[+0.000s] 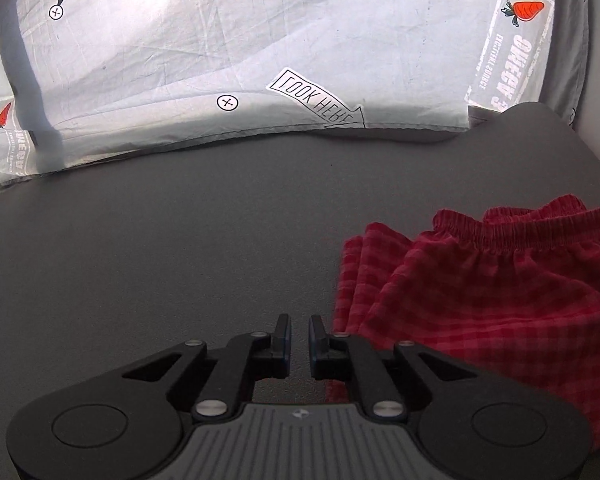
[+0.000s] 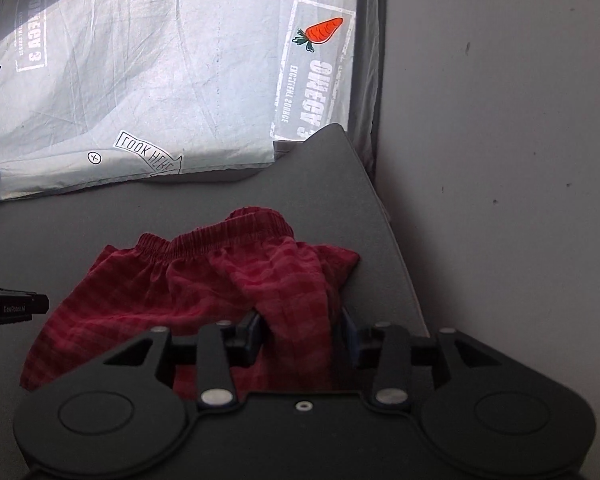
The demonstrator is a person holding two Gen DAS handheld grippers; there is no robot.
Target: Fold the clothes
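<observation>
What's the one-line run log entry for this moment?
left gripper: slightly open, nothing between | right gripper: open, red checked shorts fabric between fingers | shorts: crumpled on grey table, not folded

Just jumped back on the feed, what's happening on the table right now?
A person is folding a pair of red checked shorts on the grey table with two handheld grippers. The right gripper is open, with a bunched fold of the shorts lying between its fingers. The left gripper sits just left of the shorts, fingers slightly apart and holding nothing. The shorts are still crumpled.
</observation>
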